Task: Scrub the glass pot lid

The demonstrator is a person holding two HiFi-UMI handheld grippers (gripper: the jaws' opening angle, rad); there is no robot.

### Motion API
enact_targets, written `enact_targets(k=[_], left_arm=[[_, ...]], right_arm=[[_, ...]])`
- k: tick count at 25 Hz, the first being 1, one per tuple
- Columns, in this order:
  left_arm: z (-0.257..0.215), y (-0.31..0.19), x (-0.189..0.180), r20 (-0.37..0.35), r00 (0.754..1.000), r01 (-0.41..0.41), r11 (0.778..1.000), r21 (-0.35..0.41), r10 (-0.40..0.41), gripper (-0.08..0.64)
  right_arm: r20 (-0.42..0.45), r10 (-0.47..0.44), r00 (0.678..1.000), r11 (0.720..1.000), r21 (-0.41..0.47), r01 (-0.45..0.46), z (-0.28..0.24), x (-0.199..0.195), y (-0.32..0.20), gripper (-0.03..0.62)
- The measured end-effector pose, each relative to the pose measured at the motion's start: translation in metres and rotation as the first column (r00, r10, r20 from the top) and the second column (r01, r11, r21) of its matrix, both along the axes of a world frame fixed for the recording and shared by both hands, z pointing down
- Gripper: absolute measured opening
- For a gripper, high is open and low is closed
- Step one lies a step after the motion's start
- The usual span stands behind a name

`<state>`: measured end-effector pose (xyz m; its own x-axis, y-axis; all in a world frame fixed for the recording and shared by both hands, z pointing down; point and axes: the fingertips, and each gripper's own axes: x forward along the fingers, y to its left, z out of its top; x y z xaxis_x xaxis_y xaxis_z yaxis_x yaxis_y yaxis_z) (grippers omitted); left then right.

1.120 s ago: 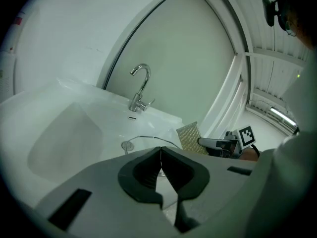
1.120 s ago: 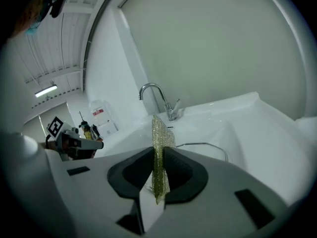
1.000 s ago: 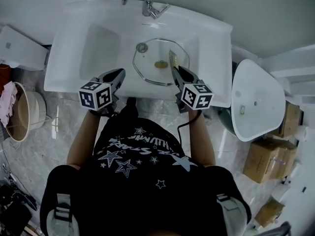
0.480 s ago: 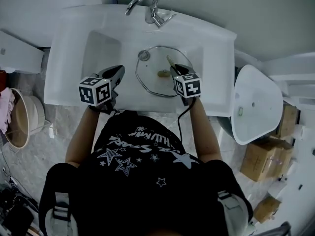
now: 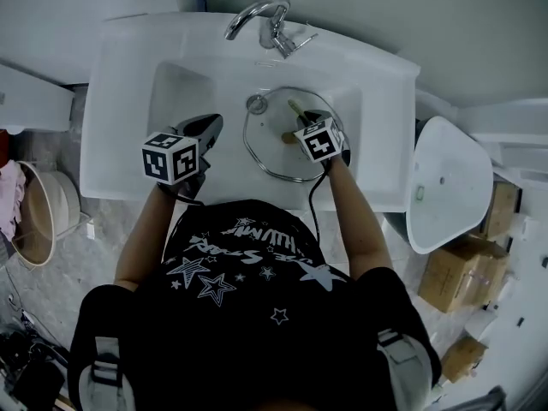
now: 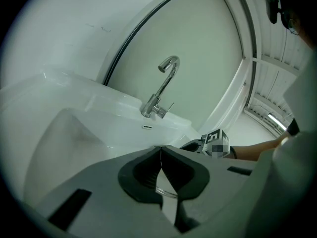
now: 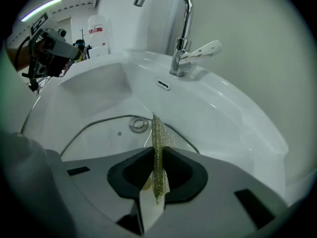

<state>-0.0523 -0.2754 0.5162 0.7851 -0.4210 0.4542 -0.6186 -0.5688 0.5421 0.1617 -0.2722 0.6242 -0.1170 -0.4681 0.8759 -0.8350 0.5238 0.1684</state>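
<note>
A person wears a black short-sleeved T-shirt printed with white stars and white lettering, with pale grey webbing straps and buckles over both shoulders. The grey left gripper and grey right gripper have black-lined jaws, and each carries a white cube with black square markers. A thin black cable trails from the right one.

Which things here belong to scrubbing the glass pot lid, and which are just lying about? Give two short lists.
Job in hand: glass pot lid, lying in the sink; green scouring cloth, clamped in the right gripper; tap.

Lying about: cardboard boxes; round tub; white oval fixture; left gripper, jaws together, empty.
</note>
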Motion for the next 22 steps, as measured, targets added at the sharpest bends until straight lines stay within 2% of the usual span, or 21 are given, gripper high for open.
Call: enact_targets(k=[5, 14, 22], left_arm=[[0.007, -0.006, 0.0, 0.001, 1.0, -0.011, 1.0, -0.018, 0.011, 0.009], [0.016, -0.011, -0.015, -0.009, 1.0, 0.027, 0.998, -0.048, -0.027, 0.009], [0.017, -0.01, -0.02, -0.014, 0.999, 0.05, 0.996, -0.067, -0.051, 0.009]], right_arm=[[-0.025, -0.028, 0.999, 0.999, -0.027, 0.027, 0.012, -0.007, -0.013, 0.066], [-0.049, -0.103, 0.994, 0.993, -0.065, 0.099, 0.03, -0.029, -0.027, 0.066], [0.009, -0.166, 0.986, 0.981, -0.105, 0.166, 0.036, -0.046, -0.019, 0.069]])
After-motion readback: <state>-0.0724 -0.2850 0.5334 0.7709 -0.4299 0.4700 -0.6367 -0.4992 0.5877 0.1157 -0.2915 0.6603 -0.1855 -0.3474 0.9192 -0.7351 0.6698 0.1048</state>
